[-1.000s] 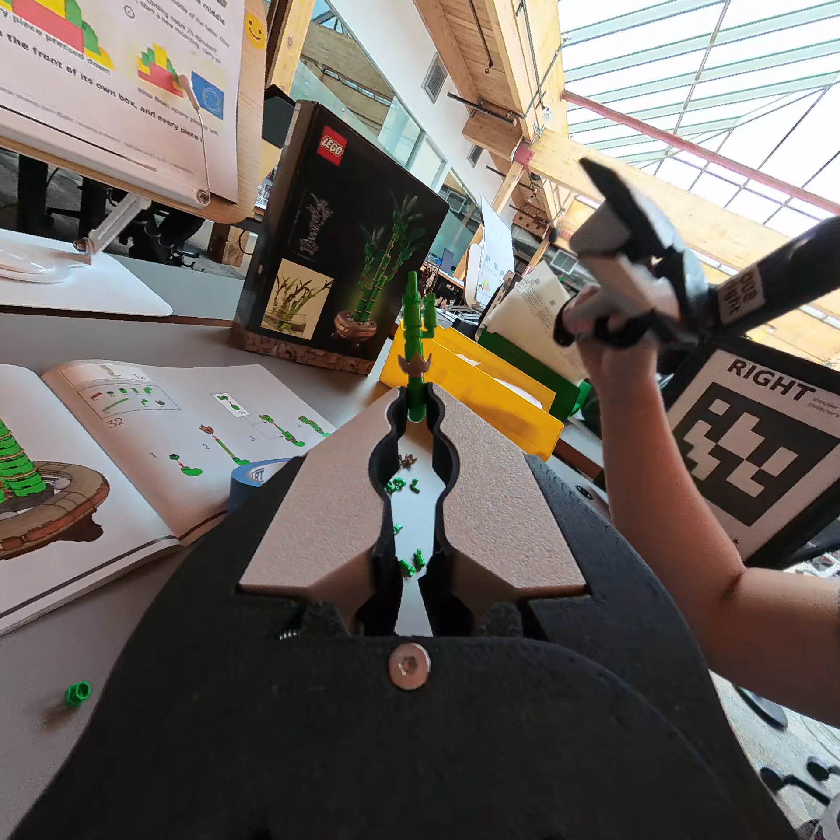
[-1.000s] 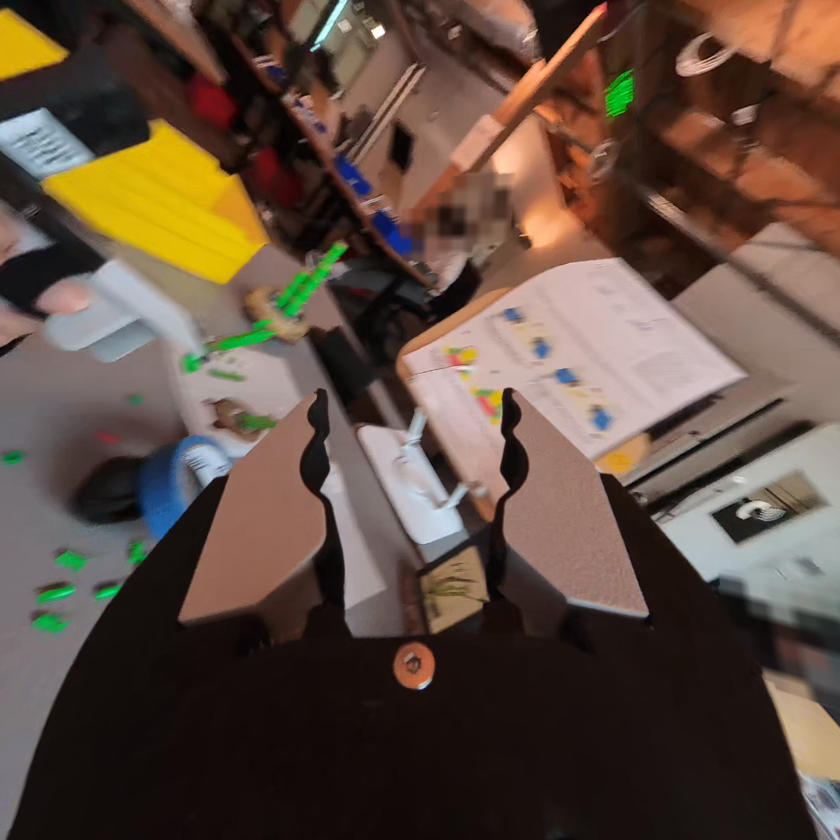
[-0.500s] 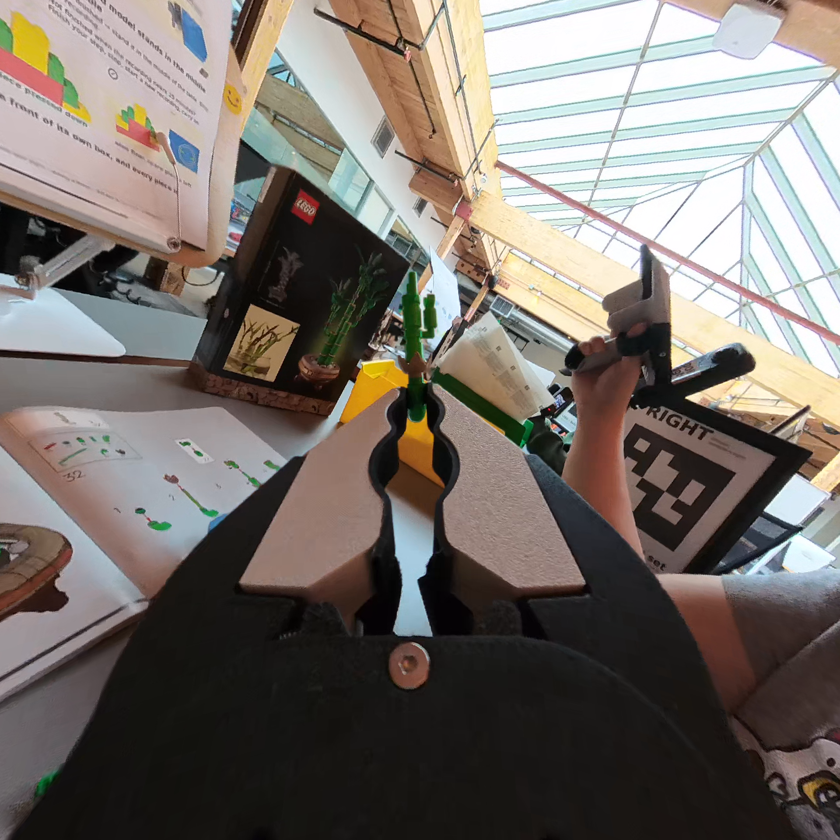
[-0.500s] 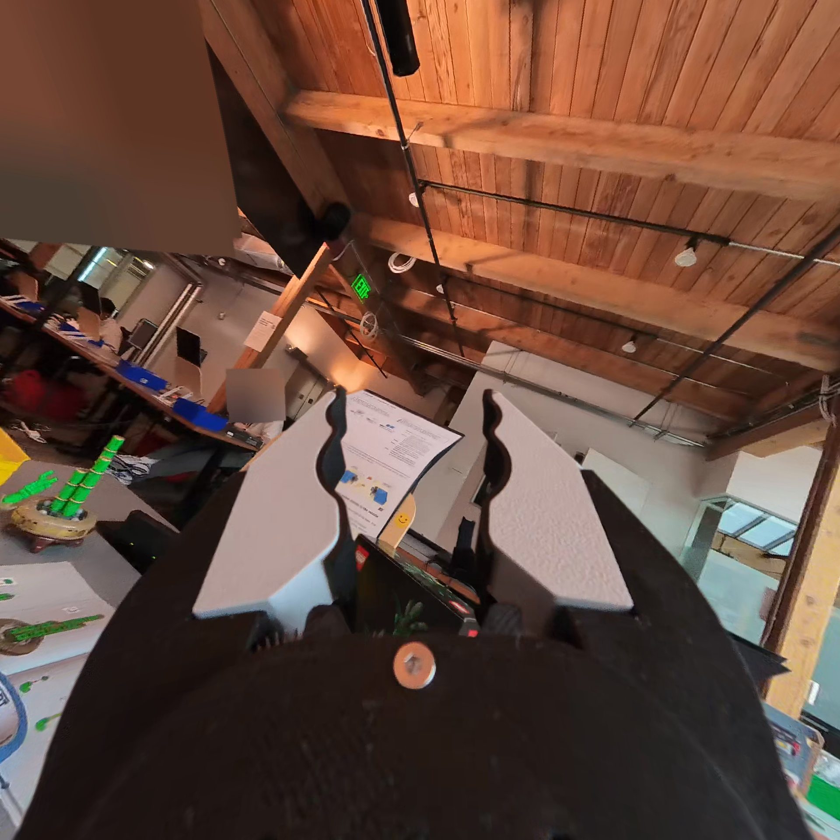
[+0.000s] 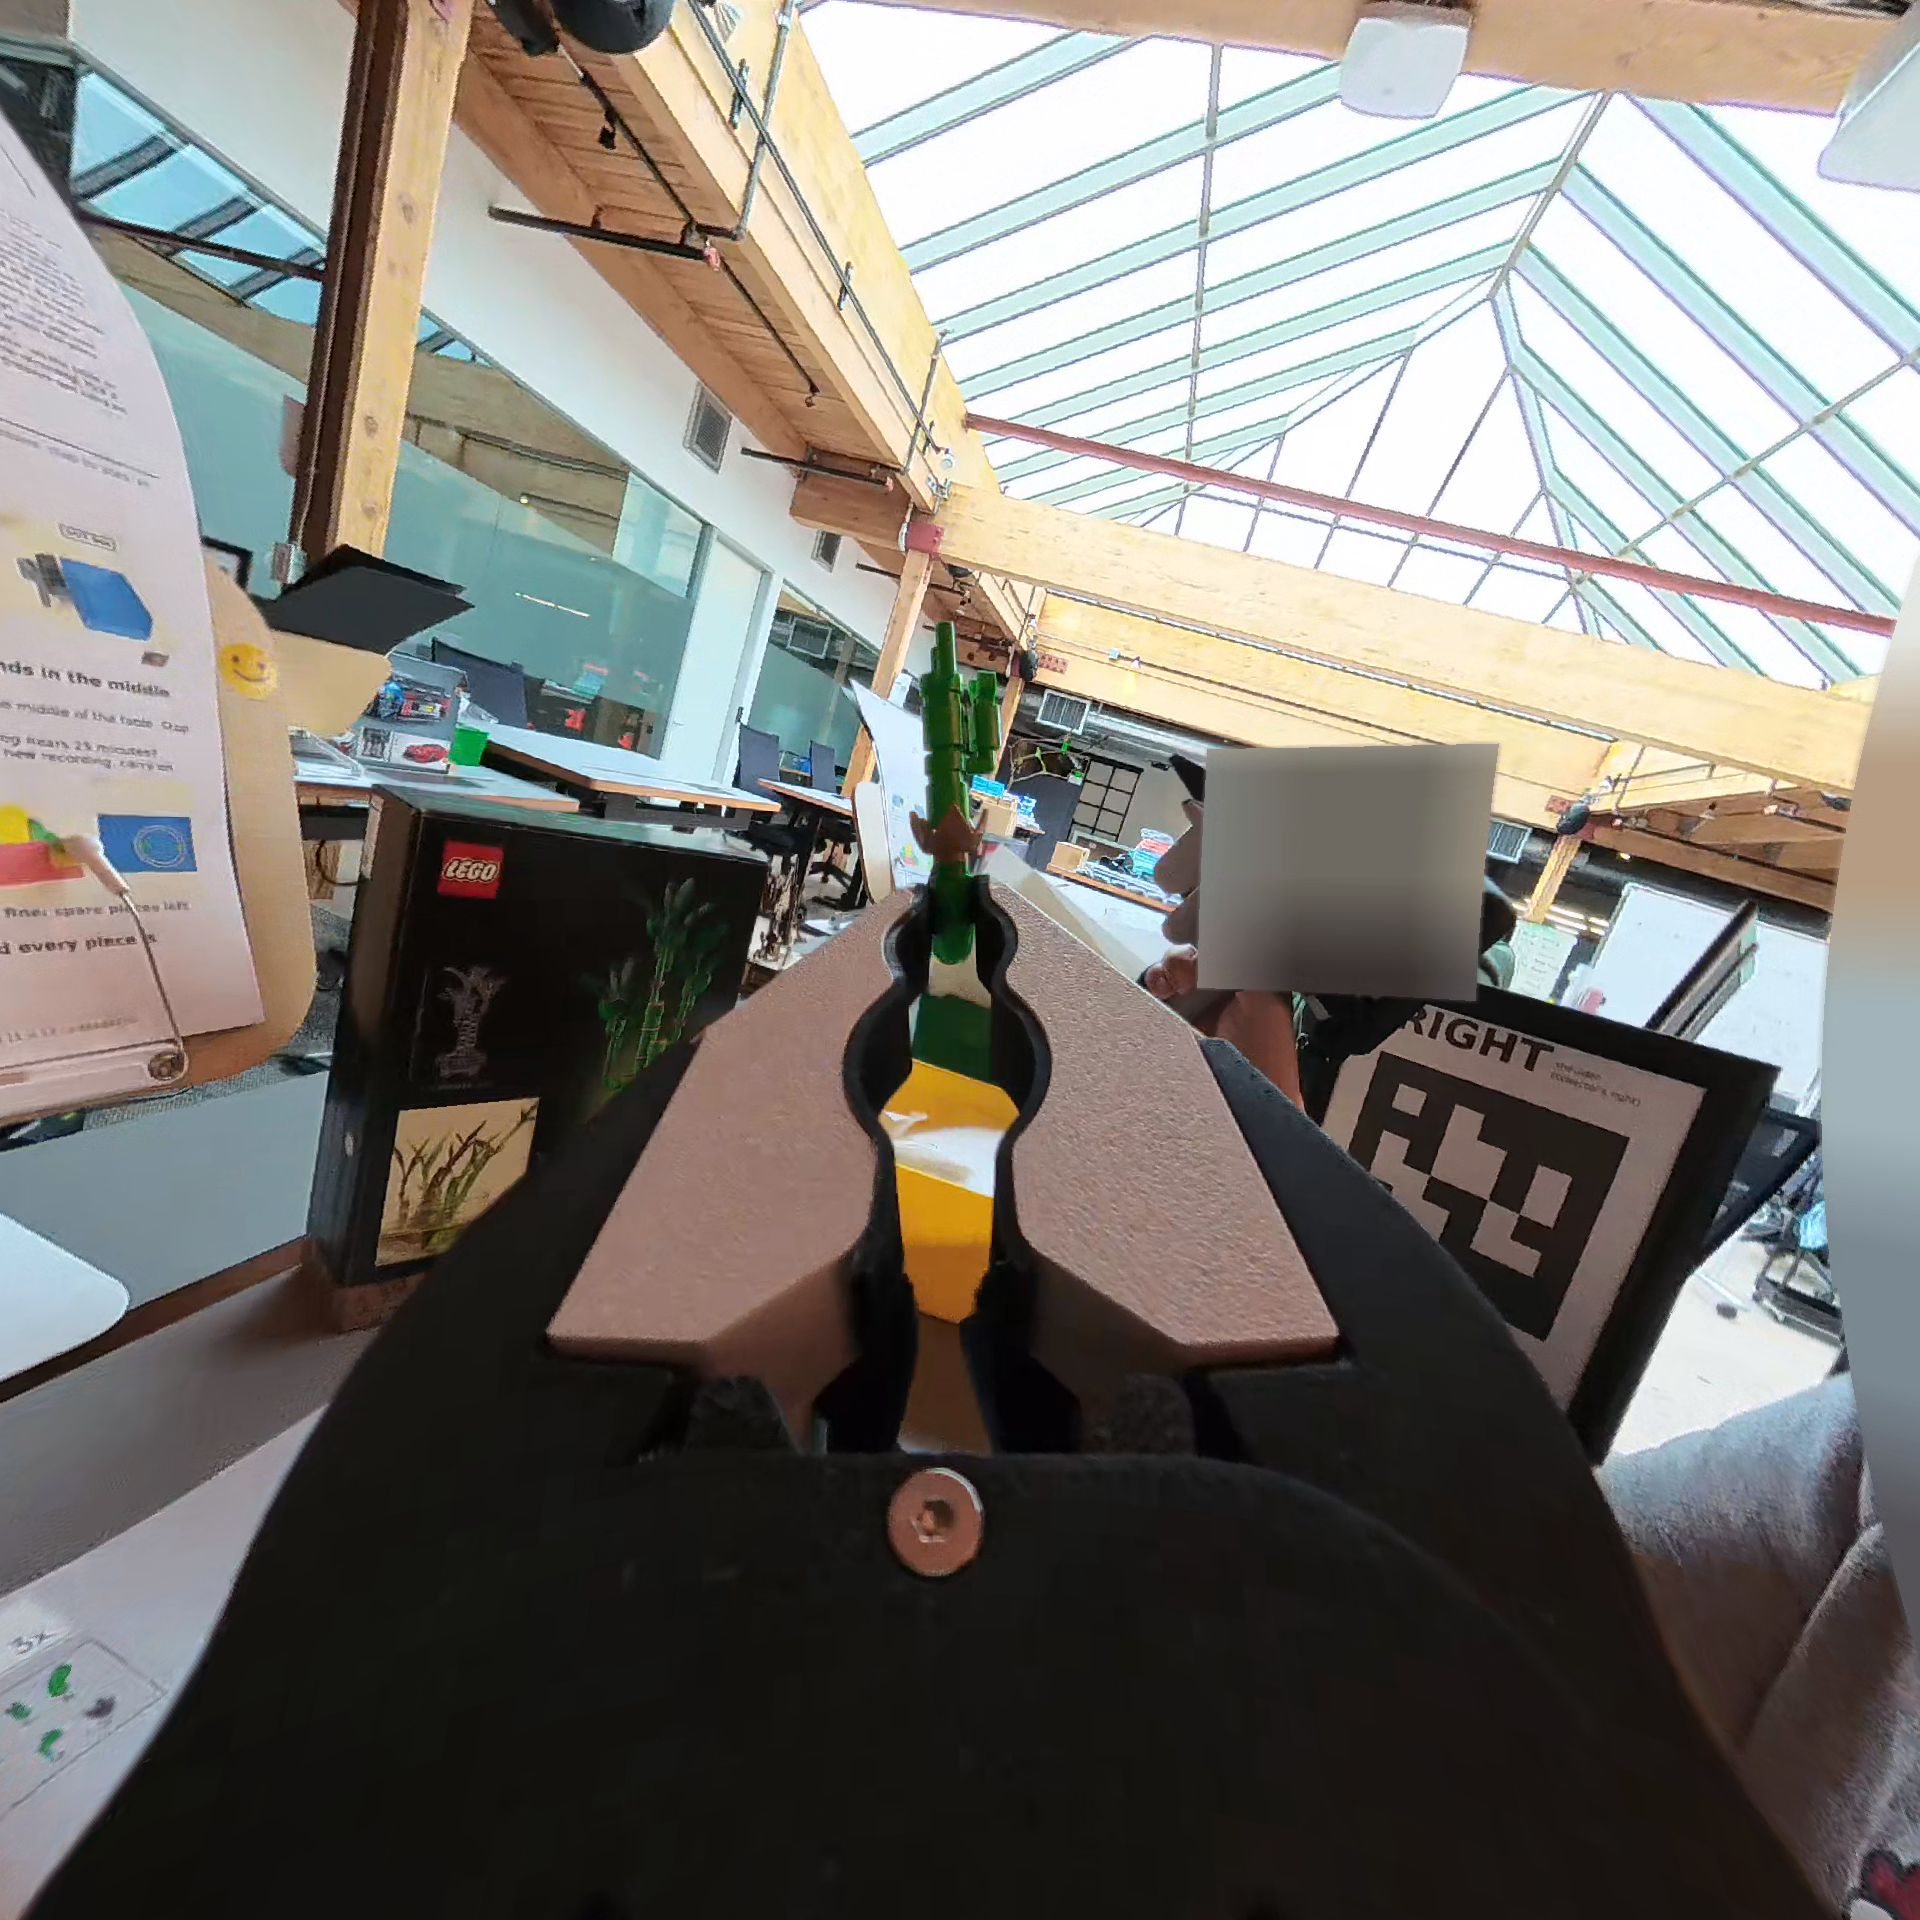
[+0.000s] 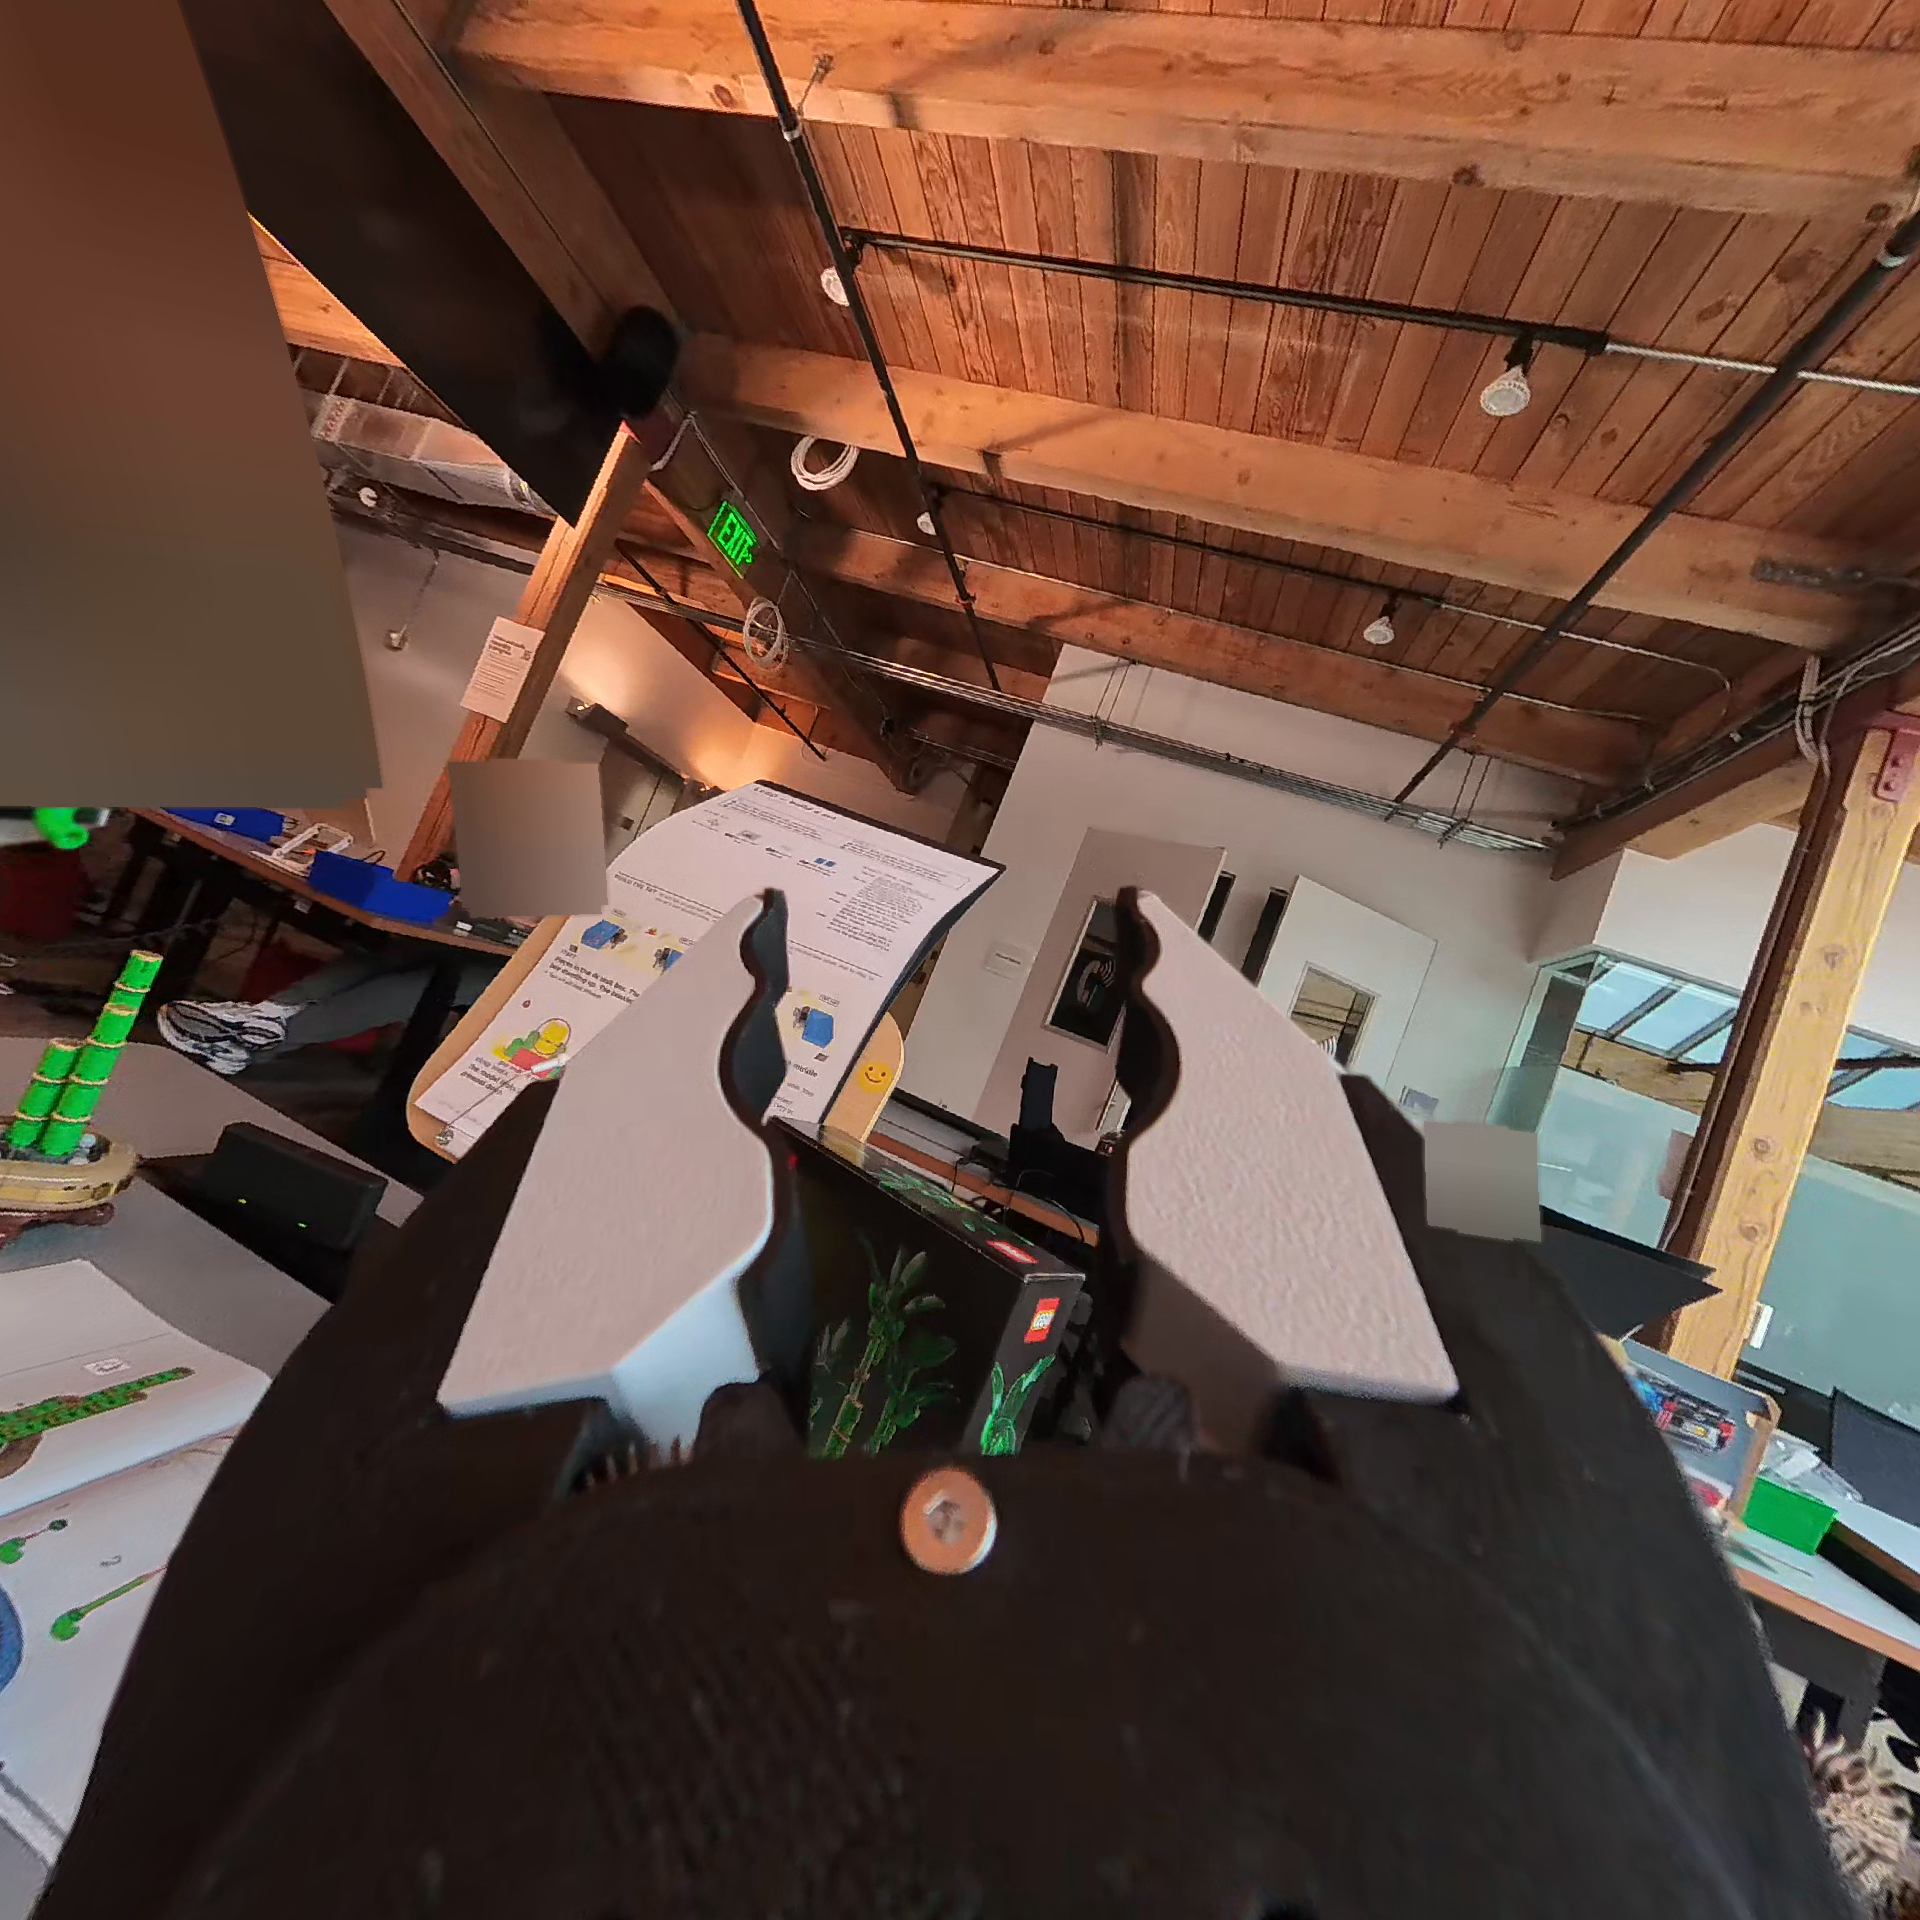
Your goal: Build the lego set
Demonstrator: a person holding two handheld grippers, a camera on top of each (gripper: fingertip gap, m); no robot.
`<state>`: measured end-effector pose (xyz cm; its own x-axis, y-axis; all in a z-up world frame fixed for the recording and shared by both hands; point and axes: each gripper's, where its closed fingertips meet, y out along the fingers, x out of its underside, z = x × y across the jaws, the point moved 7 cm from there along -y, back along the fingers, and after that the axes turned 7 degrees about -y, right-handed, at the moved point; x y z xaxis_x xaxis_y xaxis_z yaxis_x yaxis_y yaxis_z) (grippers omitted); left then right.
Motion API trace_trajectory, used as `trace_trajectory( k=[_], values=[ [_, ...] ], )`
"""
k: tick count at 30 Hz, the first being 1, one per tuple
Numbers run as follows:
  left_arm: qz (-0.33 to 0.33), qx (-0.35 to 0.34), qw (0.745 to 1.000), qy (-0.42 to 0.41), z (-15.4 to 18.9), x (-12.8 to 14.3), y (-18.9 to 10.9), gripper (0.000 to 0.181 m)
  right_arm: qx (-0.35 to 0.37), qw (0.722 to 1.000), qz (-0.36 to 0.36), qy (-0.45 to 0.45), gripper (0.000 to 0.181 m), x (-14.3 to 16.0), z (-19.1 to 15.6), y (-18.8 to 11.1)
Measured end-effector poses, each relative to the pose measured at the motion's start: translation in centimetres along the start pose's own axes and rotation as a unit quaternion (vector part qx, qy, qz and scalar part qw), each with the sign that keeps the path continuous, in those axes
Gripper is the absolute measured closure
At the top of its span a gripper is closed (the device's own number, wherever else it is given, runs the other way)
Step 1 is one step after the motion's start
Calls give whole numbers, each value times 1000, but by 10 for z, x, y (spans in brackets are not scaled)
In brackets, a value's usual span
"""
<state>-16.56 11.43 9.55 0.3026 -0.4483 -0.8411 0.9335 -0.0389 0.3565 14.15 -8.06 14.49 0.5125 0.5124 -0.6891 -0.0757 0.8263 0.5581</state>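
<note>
My left gripper is shut on a thin green bamboo stalk with a brown collar, held upright in the air at the fingertips. My right gripper is open and empty, raised and pointing up towards the ceiling. Its black-and-white marker plate shows to the right in the left wrist view. A partly built bamboo model with bright green stalks on a tan round base stands on the table far left in the right wrist view. The open instruction booklet lies in front of it.
The black set box stands on the table to the left of the stalk and also shows between the right fingers. A yellow bin lies behind the left fingers. A printed sheet on a stand is at far left. A small black device sits by the model. There is about 30 cm between the tips of the two grippers.
Both grippers have tilted and risen away from the table. The left still holds the stalk; the loose green pieces have dropped out of view. The right swung from the table up to the ceiling.
</note>
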Motion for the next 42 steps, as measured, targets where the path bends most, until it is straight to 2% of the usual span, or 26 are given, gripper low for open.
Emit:
trace_trajectory(
  k=[5,10,14,17,19,21,24,28,31,36,42],
  values=[
    [-14,-1,1000,-16,-15,2,-4,176,-28,999,-10,-18,119,2,-13,13],
    [-36,-2,998,-58,-36,12,-10,176,-91,995,29,-37,117,-10,-41,29],
    [-76,-61,995,-7,-42,14,-13,176,-141,987,36,-69,110,-22,-69,42],
    [-68,-79,994,23,-39,7,-17,176,-162,983,32,-85,102,-30,-86,51],
    [-67,-79,994,33,-35,5,-18,176,-159,981,12,-115,95,-32,-93,54],
    [-66,-80,994,41,-33,4,-19,176,-114,978,-30,-171,80,-31,-88,55],
    [-67,-89,992,60,-33,3,-20,176,-63,964,-80,-245,79,-33,-77,47],
    [-63,-89,990,84,-28,2,-19,177,-58,964,-81,-246,81,-39,-72,40],
    [-55,-63,992,95,-21,3,-17,176,-58,964,-73,-247,81,-41,-75,42],
    [-38,-20,996,77,-15,13,-9,176,-73,962,-69,-253,77,-42,-85,48],
    [-49,-15,996,77,-15,26,-1,176,-97,956,-79,-265,77,-35,-98,56]
  ],
)
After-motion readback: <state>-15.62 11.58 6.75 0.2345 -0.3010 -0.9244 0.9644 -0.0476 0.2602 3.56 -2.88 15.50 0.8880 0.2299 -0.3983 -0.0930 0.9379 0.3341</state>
